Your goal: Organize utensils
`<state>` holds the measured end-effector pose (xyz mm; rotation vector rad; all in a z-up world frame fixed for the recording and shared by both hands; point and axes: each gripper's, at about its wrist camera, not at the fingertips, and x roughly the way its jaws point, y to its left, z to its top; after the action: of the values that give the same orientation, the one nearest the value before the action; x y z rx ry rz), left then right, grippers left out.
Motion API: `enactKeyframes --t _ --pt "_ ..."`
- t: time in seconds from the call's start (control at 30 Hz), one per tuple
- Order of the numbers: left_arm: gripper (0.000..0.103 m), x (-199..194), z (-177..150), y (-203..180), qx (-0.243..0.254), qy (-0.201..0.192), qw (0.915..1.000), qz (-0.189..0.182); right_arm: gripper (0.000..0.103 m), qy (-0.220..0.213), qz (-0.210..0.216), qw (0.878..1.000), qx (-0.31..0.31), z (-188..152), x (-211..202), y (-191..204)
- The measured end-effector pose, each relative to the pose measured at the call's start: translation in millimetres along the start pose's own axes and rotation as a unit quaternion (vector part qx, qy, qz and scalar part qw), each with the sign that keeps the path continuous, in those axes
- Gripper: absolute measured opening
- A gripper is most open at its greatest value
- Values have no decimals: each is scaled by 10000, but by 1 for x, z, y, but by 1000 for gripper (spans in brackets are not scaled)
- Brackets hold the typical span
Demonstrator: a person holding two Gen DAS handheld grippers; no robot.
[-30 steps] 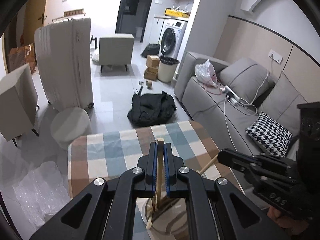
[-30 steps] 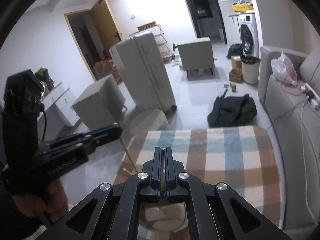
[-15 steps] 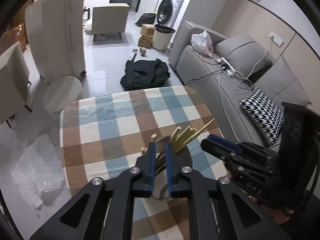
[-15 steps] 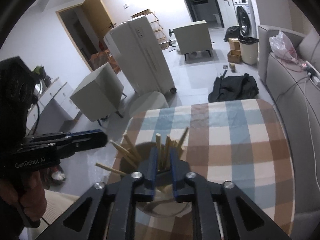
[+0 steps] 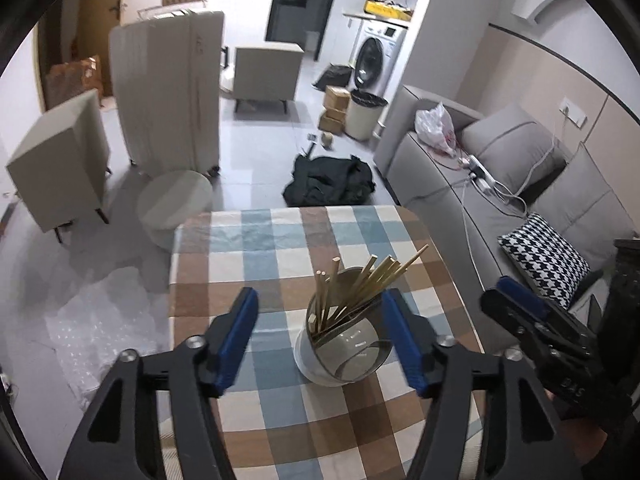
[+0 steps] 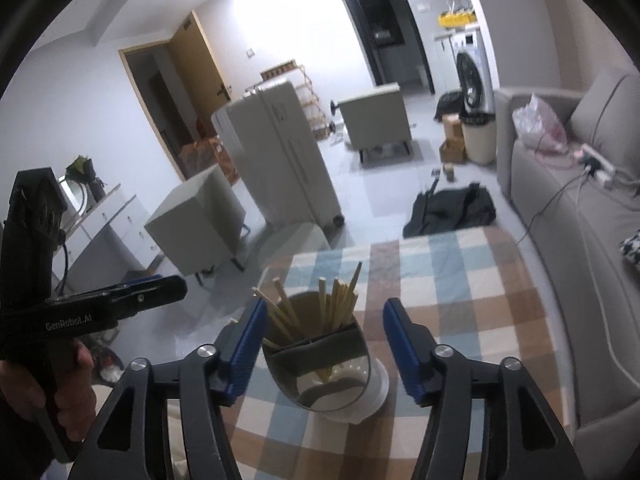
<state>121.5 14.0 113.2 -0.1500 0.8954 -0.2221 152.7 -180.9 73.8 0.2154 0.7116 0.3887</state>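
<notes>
Both jaws opening, nothing gripped: left gripper (image 5: pixel 320 336), right gripper (image 6: pixel 324 344). Chopsticks (image 5: pixel 352 292) lean loose in holder (image 5: pixel 340 356); stray nudge could topple it off surface (image 5: pixel 280 248).

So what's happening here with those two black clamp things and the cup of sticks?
A person is tidying chopsticks into a round holder on a checked tablecloth, using a hand-held gripper in each hand. Right now the left gripper and the right gripper both hang over the holder with their jaws opening and nothing pinched between them. The chopsticks stand loosely in the holder, leaning at different angles.
</notes>
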Motion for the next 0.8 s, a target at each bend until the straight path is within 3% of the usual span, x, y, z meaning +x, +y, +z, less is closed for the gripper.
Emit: enactKeyframes --t 0.2,0.57,0.67,0.8 --pt "74 -19 -12 -3 -133 -414 9984 373 72 -342 56 9994 -42 -6 -33 7" --pt "87 -57 -38 -22 -48 -1191 9900 758 100 -991 -175 9933 -569 -31 -88 36" --pt "95 -67 -47 -26 7 -1516 9838 958 102 -1146 -216 9910 -653 -38 -97 42" --pt "99 -71 -57 -27 23 -1616 9821 962 103 -1204 -346 9899 -665 -48 -106 46"
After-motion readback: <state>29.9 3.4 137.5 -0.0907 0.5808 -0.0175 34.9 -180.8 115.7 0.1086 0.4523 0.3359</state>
